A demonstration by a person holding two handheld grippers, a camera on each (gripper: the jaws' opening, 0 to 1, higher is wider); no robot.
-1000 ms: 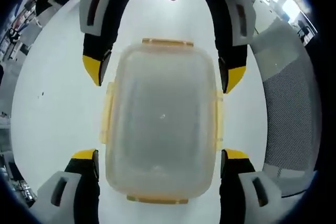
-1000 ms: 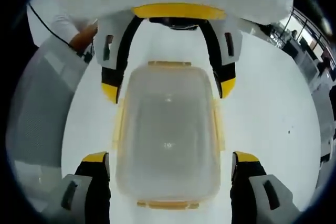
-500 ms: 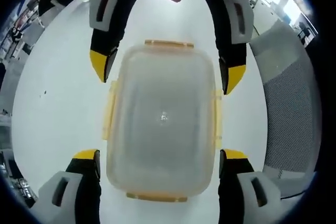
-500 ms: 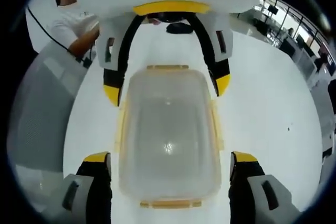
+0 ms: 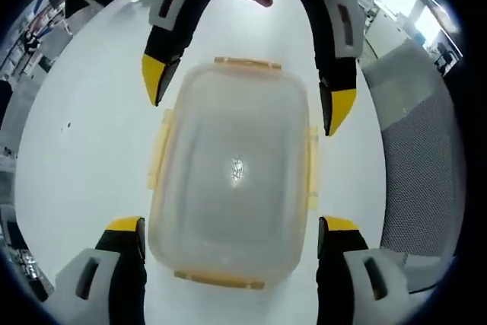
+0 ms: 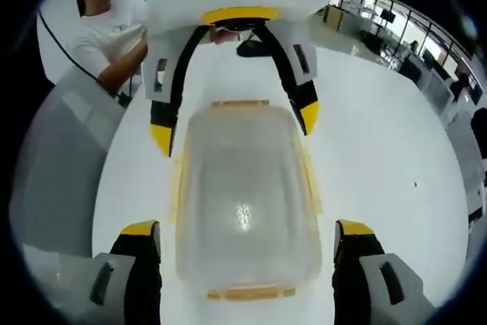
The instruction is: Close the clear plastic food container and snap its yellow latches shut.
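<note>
**Q:** Where does the clear container sit, and who is around it?

**A:** The clear plastic food container (image 5: 232, 173) rests on the white tabletop (image 5: 76, 150), well in from its edges, lid (image 6: 243, 203) already laid over the tub. The left gripper (image 5: 232, 237) and the right gripper (image 6: 247, 241) face each other across it, one at each short end.

**Q:** Are the fingers holding anything?

**A:** No. Both pairs of yellow-tipped fingers (image 5: 125, 227) are spread wide and grip nothing; each pair straddles the container's width without touching it, likely so either can press a side latch.

**Q:** And the yellow latches?

**A:** The latches (image 5: 158, 159) along the long sides appear to flare outward, so they look unfastened; the end latch (image 6: 245, 291) nearest the right gripper cannot be judged. The lid seems seated, which would leave the snapping as the work ahead.

**Q:** Anything else in frame?

**A:** A person in a white shirt (image 6: 99, 28) beyond the tabletop's far edge, beside a grey mesh chair (image 6: 53, 165).
</note>
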